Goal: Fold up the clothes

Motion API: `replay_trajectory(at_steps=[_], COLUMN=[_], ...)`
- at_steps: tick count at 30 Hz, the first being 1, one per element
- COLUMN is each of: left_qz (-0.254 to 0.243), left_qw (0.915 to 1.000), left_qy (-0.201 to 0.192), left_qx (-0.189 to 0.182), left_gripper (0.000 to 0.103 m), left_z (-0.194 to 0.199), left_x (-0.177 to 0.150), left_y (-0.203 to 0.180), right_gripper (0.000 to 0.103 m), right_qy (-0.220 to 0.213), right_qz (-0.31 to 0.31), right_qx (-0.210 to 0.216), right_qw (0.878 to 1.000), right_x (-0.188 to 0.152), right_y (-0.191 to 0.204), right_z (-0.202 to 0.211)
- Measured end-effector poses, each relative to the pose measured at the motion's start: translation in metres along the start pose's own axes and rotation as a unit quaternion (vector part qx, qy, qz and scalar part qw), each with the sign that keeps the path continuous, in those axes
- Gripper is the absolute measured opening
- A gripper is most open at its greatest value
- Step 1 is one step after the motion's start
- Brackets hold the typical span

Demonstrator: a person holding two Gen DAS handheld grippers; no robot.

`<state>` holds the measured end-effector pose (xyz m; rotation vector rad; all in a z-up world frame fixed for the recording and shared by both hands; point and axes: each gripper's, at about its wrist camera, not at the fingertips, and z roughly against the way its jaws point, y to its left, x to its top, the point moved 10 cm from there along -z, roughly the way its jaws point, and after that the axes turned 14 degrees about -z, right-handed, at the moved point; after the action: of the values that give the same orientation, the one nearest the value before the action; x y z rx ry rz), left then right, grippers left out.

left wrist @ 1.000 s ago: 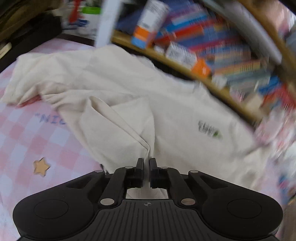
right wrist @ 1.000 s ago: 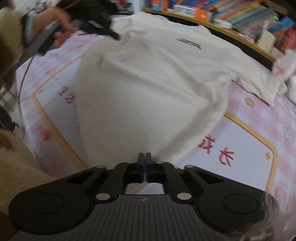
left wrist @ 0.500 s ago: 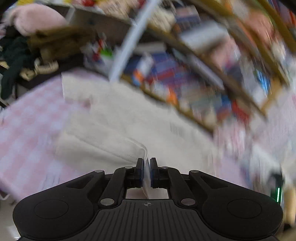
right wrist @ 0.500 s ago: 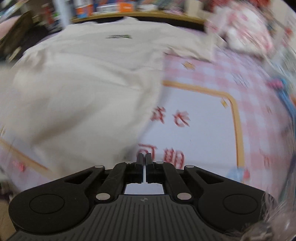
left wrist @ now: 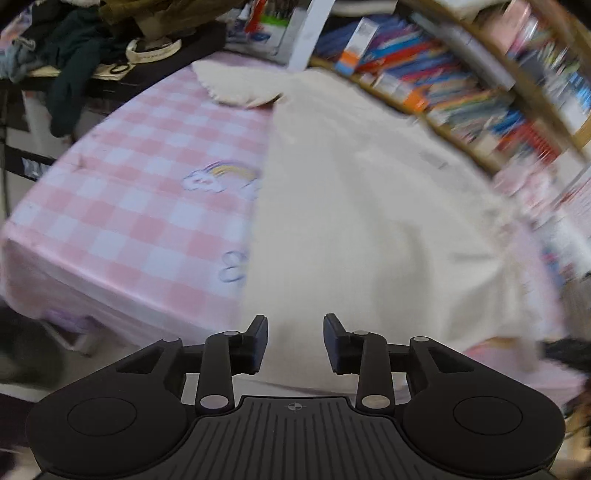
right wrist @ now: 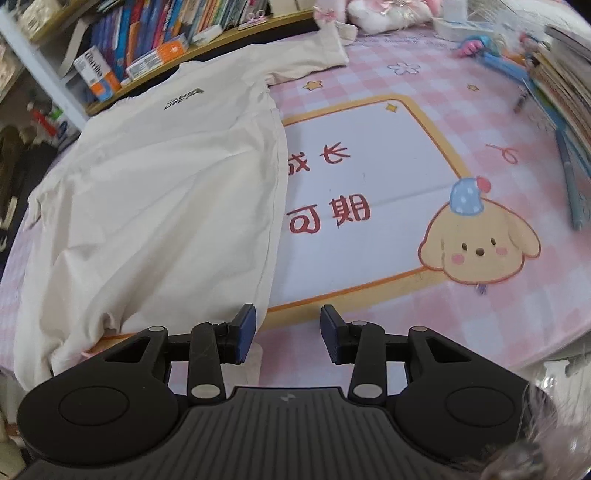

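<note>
Left gripper [left wrist: 294, 341]: jaws parted, nothing between them, poised over the near hem of the shirt. Right gripper [right wrist: 287, 332]: likewise parted and empty, at the shirt's near right corner, its left finger just beside the side seam.

Cream T-shirt [right wrist: 166, 177]: spread flat, face up, on the left part of the table; small dark chest print [right wrist: 183, 99] toward the far end; one sleeve [right wrist: 314, 55] extended to the far right, the other sleeve [left wrist: 236, 86] to the far left. No fold shows in the body.

Step, as judged: garment laid out flat with both tools let go of it. Such a layout fits a shirt smoothed ready for folding; a lengthwise fold would call for pinching a side edge or sleeve and carrying it across the body.

Surface: tablecloth [right wrist: 480, 92], pink and white check, with a white panel bearing red characters and a cartoon puppy [right wrist: 480, 247].

Room: bookshelf [right wrist: 166, 29] along the far edge, plush toys at far right, dark clothing [left wrist: 74, 62] piled at far left. Left view is blurred.
</note>
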<state>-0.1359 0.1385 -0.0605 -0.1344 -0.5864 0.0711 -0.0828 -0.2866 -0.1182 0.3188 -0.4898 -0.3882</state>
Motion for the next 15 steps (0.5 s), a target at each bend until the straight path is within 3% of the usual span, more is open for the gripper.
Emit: replay_trajectory(at_steps=[4,10,11,13,15], left_qz=[-0.024,-0.039,-0.038,-0.032,-0.032], left_qw=[0.9994,0.9991,0.9992,0.9994,0.9994], left_qy=[0.017,0.001,0.0,-0.003,-0.004], left_qx=[0.016,0.018,0.016,0.011,0.011], left_gripper=[0.034,0.034,0.034,0.034,0.034], left_z=[-0.015,-0.015,-0.014,-0.013,-0.013], left_x=[-0.006,-0.006,-0.006,-0.006,-0.006], left_y=[0.001,0.001,0.001,0.003,0.002], right_gripper=[0.038,0.038,0.041,0.057,0.058], right_qy=[-0.017,-0.05,-0.055,-0.046,-0.021], right_qz=[-0.015,-0.061,-0.082,-0.118,-0.135], right_qx=[0.006,0.038,0.053,0.077,0.078], right_qw=[1.0,0.996,0.994,0.989,0.988], right_x=[-0.002,-0.002,0.0,0.002,-0.002], right_y=[0.006,0.013,0.012,0.008,0.007], right_z=[0.004,0.018,0.022,0.024,0.018])
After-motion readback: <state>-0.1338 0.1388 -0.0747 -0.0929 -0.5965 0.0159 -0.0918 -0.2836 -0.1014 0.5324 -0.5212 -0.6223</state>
